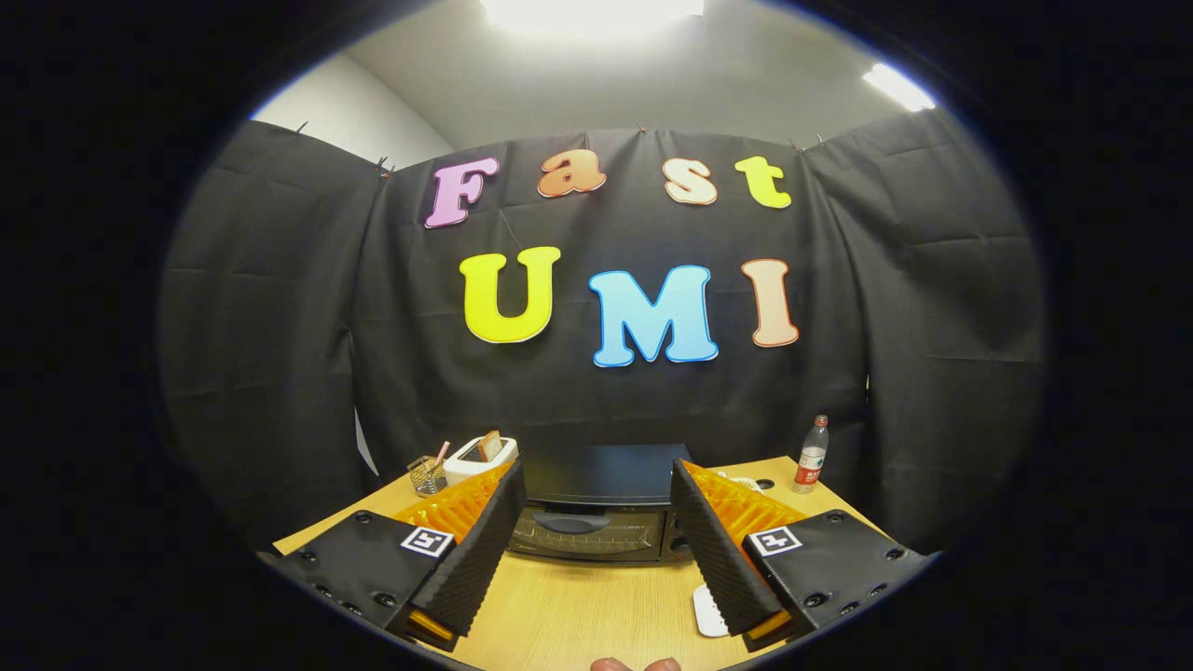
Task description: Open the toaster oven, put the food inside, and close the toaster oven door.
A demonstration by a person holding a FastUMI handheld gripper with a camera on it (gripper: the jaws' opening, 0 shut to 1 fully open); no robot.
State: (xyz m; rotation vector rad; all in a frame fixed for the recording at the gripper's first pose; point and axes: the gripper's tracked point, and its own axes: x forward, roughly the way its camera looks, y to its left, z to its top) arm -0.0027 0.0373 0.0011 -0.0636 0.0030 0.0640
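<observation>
Ceiling lights (pixel 591 11) glare overhead; edges bow, perhaps slightly soft.

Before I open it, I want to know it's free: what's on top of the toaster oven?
The toaster oven has a bare dark top between the open gripper fingers. Its door is closed, so the inside is hidden.

Gripper view, taken from a fisheye camera mounted on the hand-held gripper (pixel 596 536), looking forward along its two spread fingers and level across the pale wooden tabletop (pixel 578 606); the lens sits low and near the table's front edge, facing the black cloth back wall (pixel 596 391) squarely; the black toaster oven with its closed glass door (pixel 592 533) stands straight ahead, beyond the fingertips and framed between them; white ceiling (pixel 596 84) and its lamps arch overhead through fisheye curvature.
</observation>
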